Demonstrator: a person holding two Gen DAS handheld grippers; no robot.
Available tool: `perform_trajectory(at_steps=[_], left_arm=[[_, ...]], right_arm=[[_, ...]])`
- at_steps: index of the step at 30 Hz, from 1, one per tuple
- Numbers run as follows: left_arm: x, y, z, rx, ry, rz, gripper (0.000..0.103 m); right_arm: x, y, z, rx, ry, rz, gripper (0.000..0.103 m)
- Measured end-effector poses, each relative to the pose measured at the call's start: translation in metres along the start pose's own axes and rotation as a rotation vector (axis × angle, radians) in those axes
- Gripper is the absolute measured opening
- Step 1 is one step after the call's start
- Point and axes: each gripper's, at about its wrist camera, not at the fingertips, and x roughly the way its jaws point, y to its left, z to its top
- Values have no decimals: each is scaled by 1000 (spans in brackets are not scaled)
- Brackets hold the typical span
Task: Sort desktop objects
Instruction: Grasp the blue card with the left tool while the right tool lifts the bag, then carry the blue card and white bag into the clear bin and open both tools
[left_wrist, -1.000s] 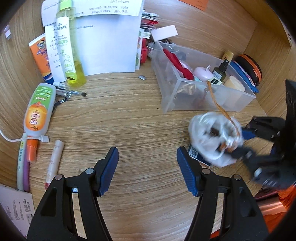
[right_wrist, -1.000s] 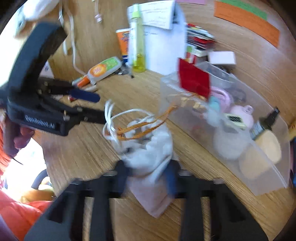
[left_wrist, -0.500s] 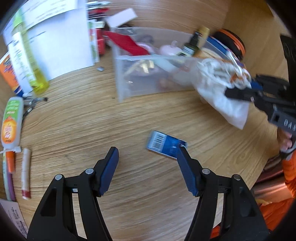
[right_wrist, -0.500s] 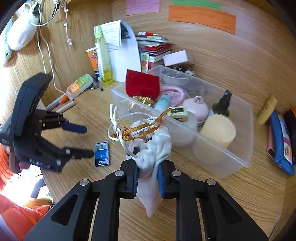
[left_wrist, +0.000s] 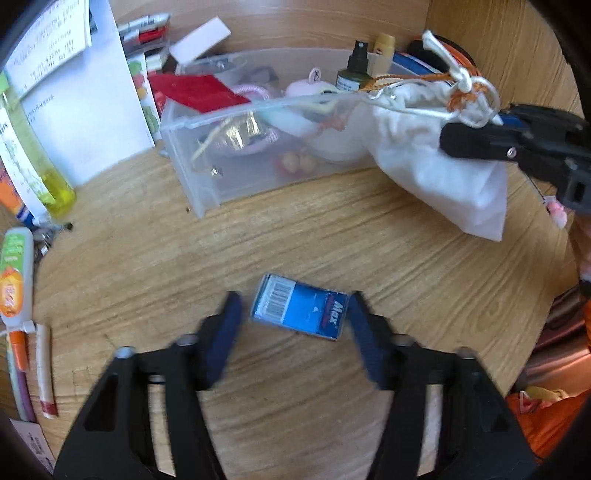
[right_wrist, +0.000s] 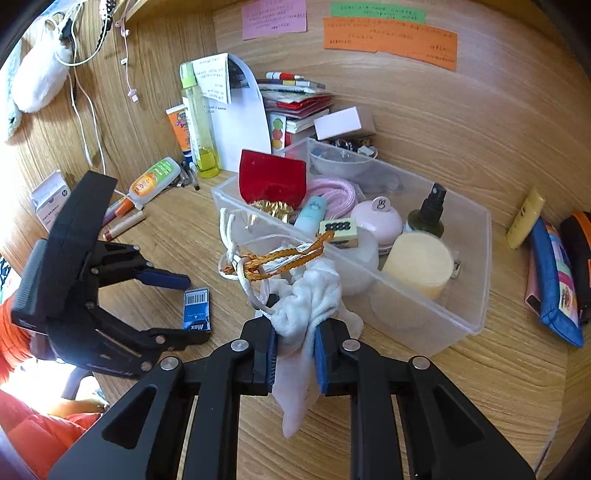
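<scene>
The right tongs (right_wrist: 294, 343) are clamped on the gathered neck of a white pouch (right_wrist: 310, 299), which hangs off the counter (right_wrist: 443, 387) just in front of the clear bin (right_wrist: 461, 306). The pouch's white and orange cords (right_wrist: 284, 256) loop up over the bin's near rim. In the left wrist view the pouch (left_wrist: 436, 166) sits at the bin's right end, its bottom corner drooping toward the counter (left_wrist: 184, 258).

The left tongs (left_wrist: 291, 325) are apart and have just been closing. A small blue box (left_wrist: 301, 312) with a barcode lies flat on the counter between their fingers (left_wrist: 225, 332), and the pads do not yet press on it. From the right wrist the same box (right_wrist: 197, 310) lies between the left tongs (right_wrist: 188, 310), well apart from the bin.

The bin (left_wrist: 207, 162) holds a red pouch (right_wrist: 271, 177), a pink cord (right_wrist: 336, 192), a pink round case (right_wrist: 376, 219), a dark spray bottle (right_wrist: 428, 214) and a pale yellow jar (right_wrist: 421, 264). A yellow bottle (right_wrist: 199, 125) stands upright by papers (right_wrist: 240, 122) behind it. Orange-labelled tubes (left_wrist: 13, 277) lie at the counter's left edge, and a patterned blue case (right_wrist: 554, 280) lies to the bin's right.
</scene>
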Motion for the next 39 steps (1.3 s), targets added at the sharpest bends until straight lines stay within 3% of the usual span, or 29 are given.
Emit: perform_trajectory(at_steps=[8, 21, 26, 34, 39], left_arm=[[-13, 11, 9, -20, -48, 4, 48], [-61, 32, 67, -98, -240, -27, 48], [-65, 20, 64, -107, -257, -24, 48], [-47, 31, 92, -129, -262, -51, 48], [-39, 34, 102, -142, -252, -59, 48]], right_arm=[[-11, -3, 12, -15, -35, -21, 14], [-19, -9, 47, -28, -99, -37, 13], [-16, -16, 60, -18, -111, -37, 12], [-14, -29, 82, -26, -150, -80, 11], [12, -40, 89, -21, -118, -117, 12]])
